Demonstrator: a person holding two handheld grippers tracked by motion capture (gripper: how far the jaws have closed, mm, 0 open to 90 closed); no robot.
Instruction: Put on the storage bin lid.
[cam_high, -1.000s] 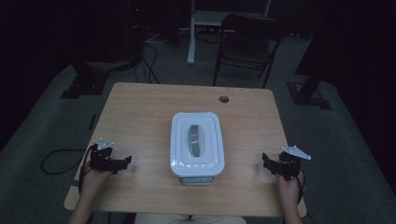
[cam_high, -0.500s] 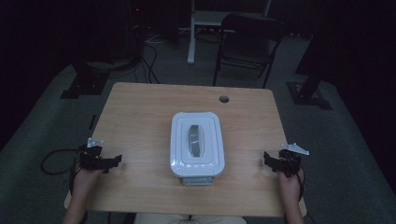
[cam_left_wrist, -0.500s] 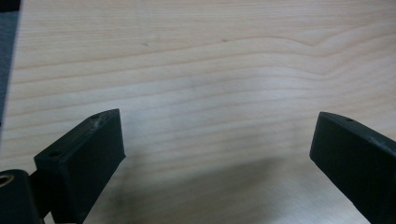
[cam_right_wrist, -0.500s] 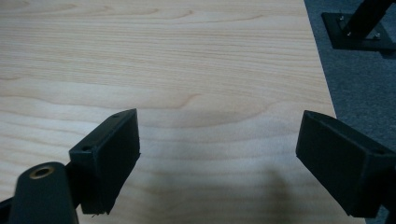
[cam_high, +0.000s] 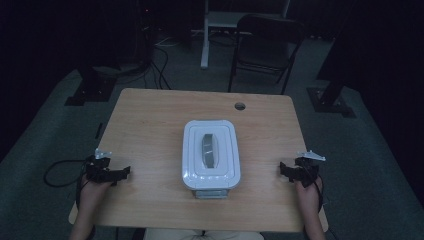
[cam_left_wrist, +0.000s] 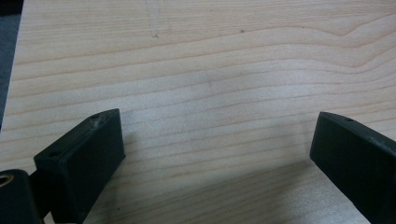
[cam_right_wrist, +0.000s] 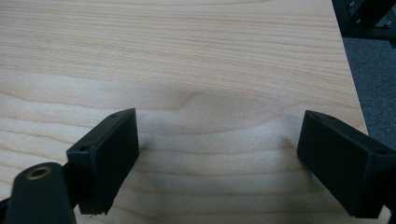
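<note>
A white lidded plastic box (cam_high: 211, 153) with a grey handle on its lid sits at the middle of the wooden table (cam_high: 150, 120), near the front edge. My left gripper (cam_high: 111, 171) rests at the table's left edge, well apart from the box. In the left gripper view my left gripper (cam_left_wrist: 217, 149) is open over bare wood. My right gripper (cam_high: 291, 172) lies at the right edge, also apart from the box. The right gripper view shows my right gripper (cam_right_wrist: 219, 154) open, with only table wood between the jaws.
A round cable hole (cam_high: 240, 106) is in the table near its far edge. A dark chair (cam_high: 267, 45) and a white desk leg (cam_high: 205, 35) stand behind the table. Black stand bases (cam_high: 90, 90) sit on the floor at both sides.
My left gripper has slid outward and toward the front-left edge of the table. The right gripper and the box have stayed put.
</note>
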